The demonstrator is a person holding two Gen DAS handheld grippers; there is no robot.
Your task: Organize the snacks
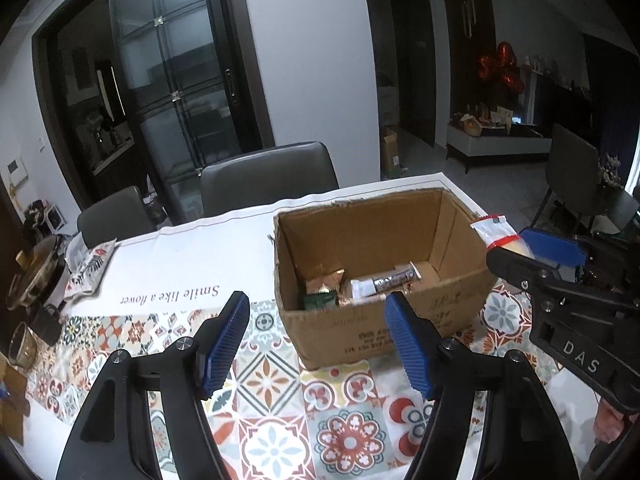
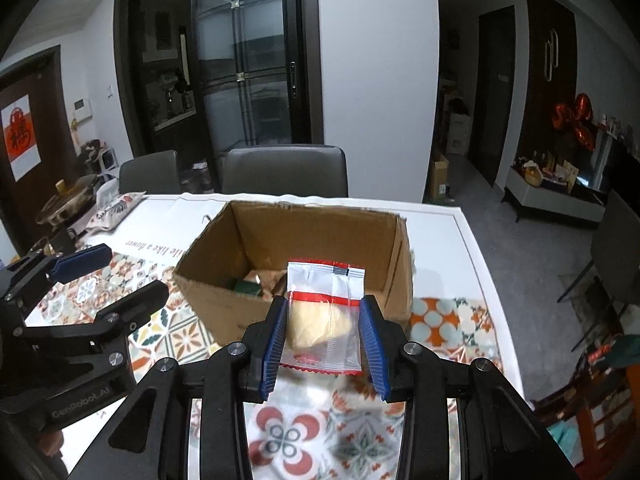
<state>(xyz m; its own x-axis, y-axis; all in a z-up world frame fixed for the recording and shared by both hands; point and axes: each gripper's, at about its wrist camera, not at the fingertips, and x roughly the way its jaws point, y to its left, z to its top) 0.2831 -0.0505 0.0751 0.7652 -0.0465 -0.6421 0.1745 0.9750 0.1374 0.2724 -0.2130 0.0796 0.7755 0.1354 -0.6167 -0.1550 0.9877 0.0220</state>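
A clear plastic snack packet with a red band and a pale yellow pastry inside [image 2: 325,316] is clamped between the narrowly spread blue ribbed pads of the right gripper [image 2: 325,344], and is held above the patterned tablecloth [image 2: 280,436] just in front of the open brown cardboard box [image 1: 372,320]. Gold, green and silver wrapped snacks [image 1: 360,286] are seen lying on the box floor. The left gripper [image 1: 316,344] is held with its jaws spread wide and nothing between them, beside the box's near corner.
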